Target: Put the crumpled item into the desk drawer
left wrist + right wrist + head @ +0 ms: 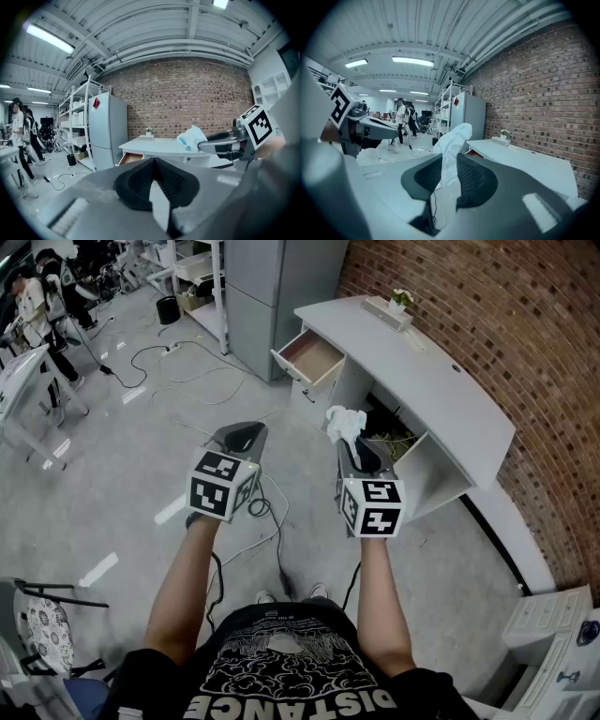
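Observation:
The crumpled white item (345,423) sticks up from between the pads of my right gripper (352,442), which is shut on it. In the right gripper view the crumpled item (453,140) rises out of the right gripper (449,164). My left gripper (246,431) hangs level with it to the left; its tips meet with nothing between them (154,164). The white desk (441,381) stands ahead against the brick wall. Its drawer (314,355) is pulled open at the left end, some way beyond both grippers, and shows a brown inside (130,158).
A tall grey cabinet (272,287) stands just left of the drawer. A small planter (394,306) sits on the desk top. Cables (187,362) trail over the floor. People (37,306) work at far left. A chair (37,624) and a white drawer unit (553,634) flank me.

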